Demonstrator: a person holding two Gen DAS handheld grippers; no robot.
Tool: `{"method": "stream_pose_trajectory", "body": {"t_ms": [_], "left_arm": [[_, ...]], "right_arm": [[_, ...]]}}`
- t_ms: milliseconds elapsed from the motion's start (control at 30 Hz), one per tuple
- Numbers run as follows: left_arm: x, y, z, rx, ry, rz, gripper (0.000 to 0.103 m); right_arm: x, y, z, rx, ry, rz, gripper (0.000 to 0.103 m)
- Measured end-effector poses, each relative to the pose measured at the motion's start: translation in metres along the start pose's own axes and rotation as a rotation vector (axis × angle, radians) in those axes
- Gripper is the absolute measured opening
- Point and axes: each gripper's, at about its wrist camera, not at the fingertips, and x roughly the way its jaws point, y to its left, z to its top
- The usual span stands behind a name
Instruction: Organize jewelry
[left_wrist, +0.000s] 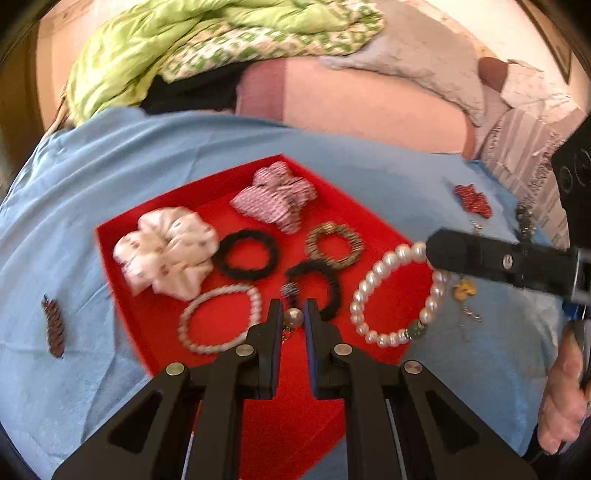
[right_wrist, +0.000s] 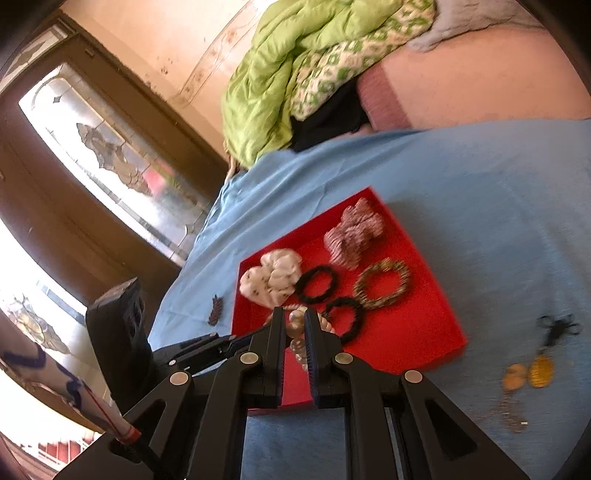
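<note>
Your left tool (left_wrist: 293, 317) grips a small round charm; your right tool (right_wrist: 295, 325) grips the pearl bracelet (left_wrist: 397, 295) over the red tray's (left_wrist: 122, 236) right edge. Scrunchies are trayed; pendants (right_wrist: 528, 373) remain on the bed.

The tray (left_wrist: 122, 236) was bright red on a pale blue sheet (left_wrist: 110, 155). One scrunchie (left_wrist: 166, 251) was white with small dark specks, another (left_wrist: 275, 195) pink-and-white striped. Two hair ties (left_wrist: 245, 254) were black; the bracelet (left_wrist: 395, 295) was pearly white.
</note>
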Motion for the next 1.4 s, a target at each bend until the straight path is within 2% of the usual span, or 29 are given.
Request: {"method": "stream_pose_trajectory", "body": {"t_ms": [200,500,967,1400], "left_arm": [[0.009,0.013,-0.003,-0.046,0.037,0.029,0.011],[0.024,0.006,0.001,-0.041,0.058,0.048,0.011],[0.030,-0.001,0.003,-0.009,0.071,0.083,0.011],[0.032,-0.008,0.003,0.017,0.071,0.103,0.011]], "right_arm": [[0.011,-0.021,0.000,0.032,0.010,-0.063,0.011],[0.010,-0.051,0.009,0.067,-0.013,-0.159,0.011],[0.019,-0.055,0.003,0.029,0.016,-0.258,0.012],[0.021,-0.055,0.001,0.017,0.026,-0.275,0.012]]}}
